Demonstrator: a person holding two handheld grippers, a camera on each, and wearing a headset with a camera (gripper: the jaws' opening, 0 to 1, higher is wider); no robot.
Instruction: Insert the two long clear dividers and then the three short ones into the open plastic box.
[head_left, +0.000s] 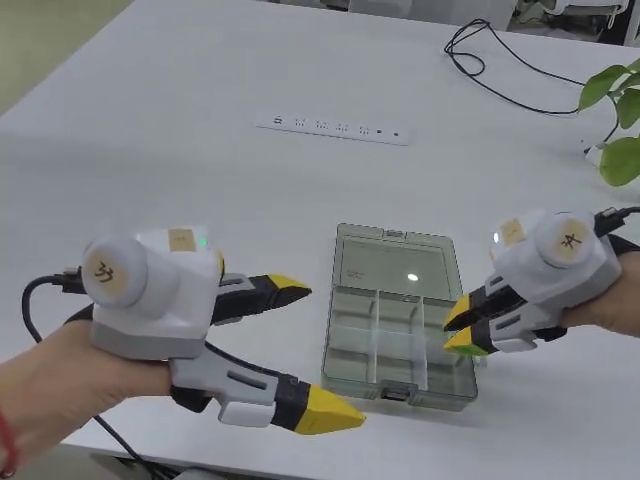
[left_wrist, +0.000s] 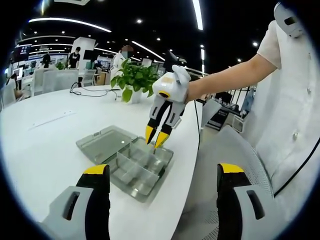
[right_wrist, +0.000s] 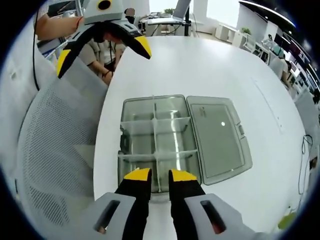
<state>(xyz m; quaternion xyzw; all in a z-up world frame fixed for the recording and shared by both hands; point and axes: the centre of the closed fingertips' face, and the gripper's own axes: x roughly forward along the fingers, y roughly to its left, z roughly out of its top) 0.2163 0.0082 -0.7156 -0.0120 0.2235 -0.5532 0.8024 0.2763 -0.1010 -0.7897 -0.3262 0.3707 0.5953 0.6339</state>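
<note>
Box, clear grey plastic, open, lies 12 o'clock from nearer right gripper. Its jaws stand slightly apart; left gripper gapes wide.

all three views face the open box

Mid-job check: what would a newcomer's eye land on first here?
The open clear plastic box sits mid-table, with dividers already forming a grid inside and its lid lying flat behind. The right tool, jaws narrowly apart, hovers over the box's right side. The left tool gapes wide at the head view's lower left.
</note>
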